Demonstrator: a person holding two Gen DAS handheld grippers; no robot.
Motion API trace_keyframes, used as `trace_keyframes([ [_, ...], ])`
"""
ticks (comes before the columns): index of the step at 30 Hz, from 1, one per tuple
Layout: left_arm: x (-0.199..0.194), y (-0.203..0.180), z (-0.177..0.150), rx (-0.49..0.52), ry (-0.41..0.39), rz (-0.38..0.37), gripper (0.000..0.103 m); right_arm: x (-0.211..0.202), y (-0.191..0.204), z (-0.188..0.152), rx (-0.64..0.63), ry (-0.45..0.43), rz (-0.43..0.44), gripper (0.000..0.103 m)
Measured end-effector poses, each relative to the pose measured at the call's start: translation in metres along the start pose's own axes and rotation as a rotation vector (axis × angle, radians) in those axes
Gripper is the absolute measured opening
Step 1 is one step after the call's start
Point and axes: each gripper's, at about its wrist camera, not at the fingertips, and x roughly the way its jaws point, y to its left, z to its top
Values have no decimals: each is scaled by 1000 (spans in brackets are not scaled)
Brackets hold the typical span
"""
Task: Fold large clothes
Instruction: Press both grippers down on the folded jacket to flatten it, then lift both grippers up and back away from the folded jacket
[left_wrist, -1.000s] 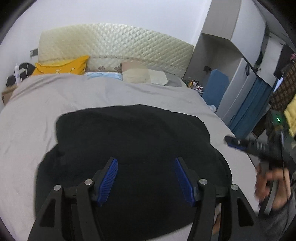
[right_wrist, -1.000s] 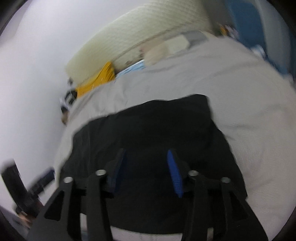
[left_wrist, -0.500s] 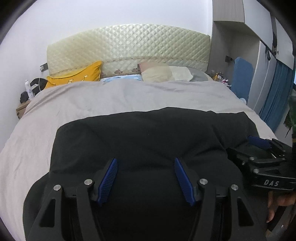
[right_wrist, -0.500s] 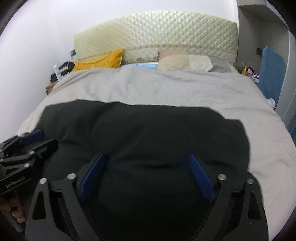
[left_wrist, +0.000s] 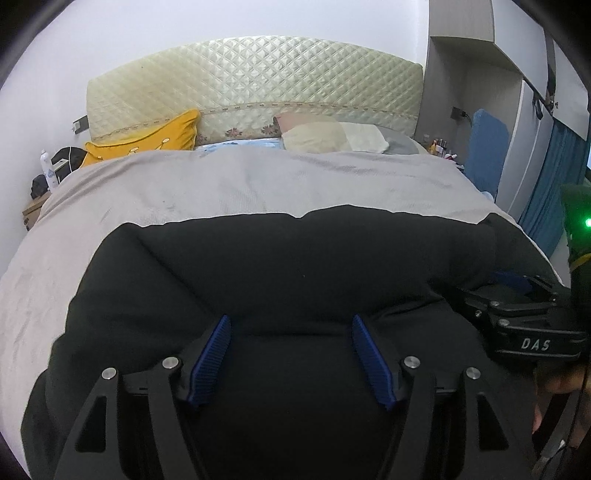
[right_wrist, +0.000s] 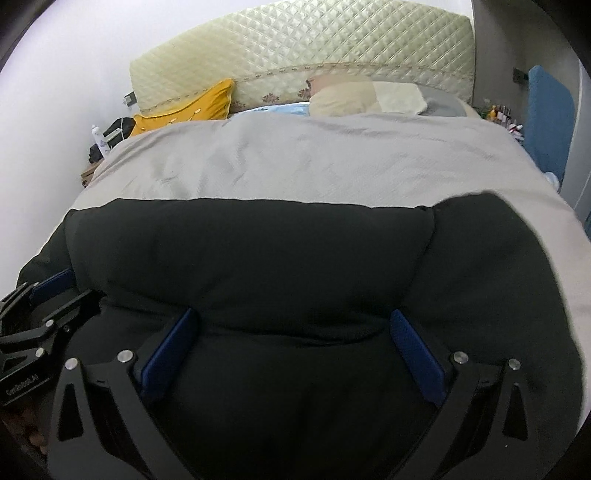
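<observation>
On the bed (left_wrist: 229, 184) lay a soft, limp black garment (left_wrist: 295, 266), best pinched at its near hem; both grippers, left (left_wrist: 290, 332) and right (right_wrist: 291, 332), gaped empty.

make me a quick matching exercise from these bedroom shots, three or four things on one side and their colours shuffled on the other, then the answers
Things:
1. garment spread on the bed
2. cushion at the headboard
3. bed cover
4. pads on the left gripper

Colours:
A. light grey
B. blue
C. black
D. yellow

Pairs: 1-C, 2-D, 3-A, 4-B
</observation>
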Motion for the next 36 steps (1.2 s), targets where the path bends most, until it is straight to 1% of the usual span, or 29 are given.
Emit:
trace_keyframes([
  [3, 13, -1, 2, -1, -1, 17, 69, 11, 1, -2, -12, -37, -9, 103],
  [6, 17, -6, 0, 14, -9, 47, 70, 18, 6, -4, -38, -58, -29, 103],
  [8, 17, -8, -3, 18, -20, 51, 70, 17, 7, -6, -39, -64, -31, 103],
  [12, 10, -10, -5, 21, -26, 54, 70, 11, 5, -10, -28, -65, -18, 103],
  [15, 2, -2, -2, -14, -22, 30, 70, 2, 5, -9, -30, -54, -10, 103],
  [17, -8, 6, 2, -42, -30, 34, 70, -12, 2, -7, -36, -82, 7, 103],
  [19, -21, 19, 7, -62, -65, 63, 71, -26, -1, -4, -51, -119, -6, 103],
  [21, -30, 34, 10, -81, -84, 126, 76, -43, -11, 0, -66, -157, -40, 103],
  [22, -30, 43, 10, -86, -82, 164, 76, -46, -16, 1, -65, -158, -45, 103],
  [23, -29, 49, 8, -86, -74, 190, 76, -48, -22, 2, -58, -150, -54, 103],
  [25, -22, 57, 4, -76, -37, 209, 76, -47, -40, 2, -36, -122, -68, 103],
  [26, -16, 60, 1, -80, -7, 197, 76, -44, -49, 1, -24, -106, -75, 103],
  [27, -13, 63, -2, -88, 0, 187, 76, -39, -60, 0, -10, -83, -87, 103],
  [29, -11, 63, -7, -88, -11, 188, 76, -32, -73, -3, 14, -52, -95, 103],
  [31, -9, 62, -9, -84, -10, 192, 76, -25, -82, -5, 38, -41, -97, 103],
  [33, -4, 62, -10, -77, -9, 191, 77, -17, -85, -8, 52, -27, -81, 103],
  [36, 1, 61, -13, -78, 0, 178, 78, -8, -84, -13, 50, -31, -73, 103],
])
